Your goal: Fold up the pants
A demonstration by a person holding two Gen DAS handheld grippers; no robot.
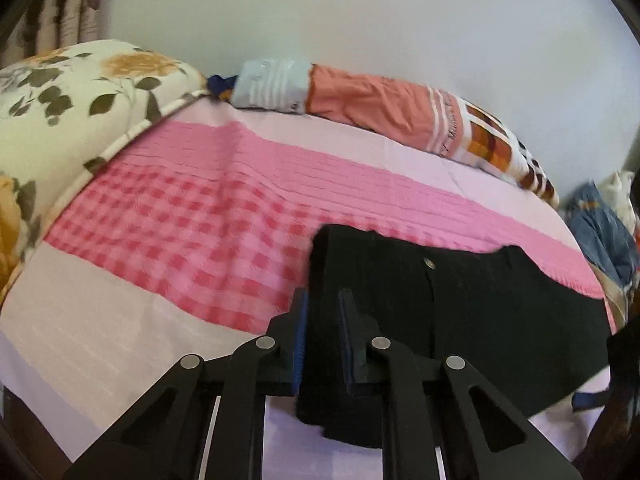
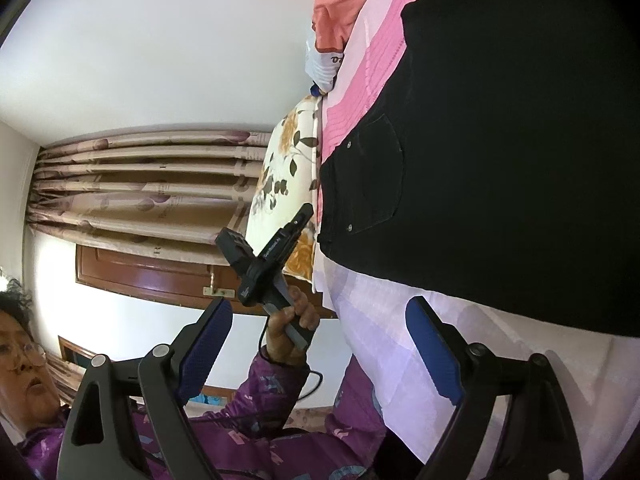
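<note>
A bedroom, its bed (image 1: 120, 320) spread with a pink checked and striped cover, a floral pillow (image 1: 60, 112) at ten o'clock and rolled bedding (image 1: 380, 108) along the pale wall at one o'clock. The black pants (image 1: 460, 312) lie at the bed's near edge, waistband and button toward the wall. The left gripper (image 1: 323, 336) is clamped narrow on a bunched fold of the pants at their left edge, cloth filling the gap between its blue pads. In the right wrist view the right gripper (image 2: 320, 356) stands wide and empty, just short of the pants' pocketed side, with a hand (image 2: 292, 320) gripping the other tool at its nine o'clock. Done well, the fold likely needs the right gripper to take the opposite edge before any lift, so the cloth travels flat. No container is in view.
</note>
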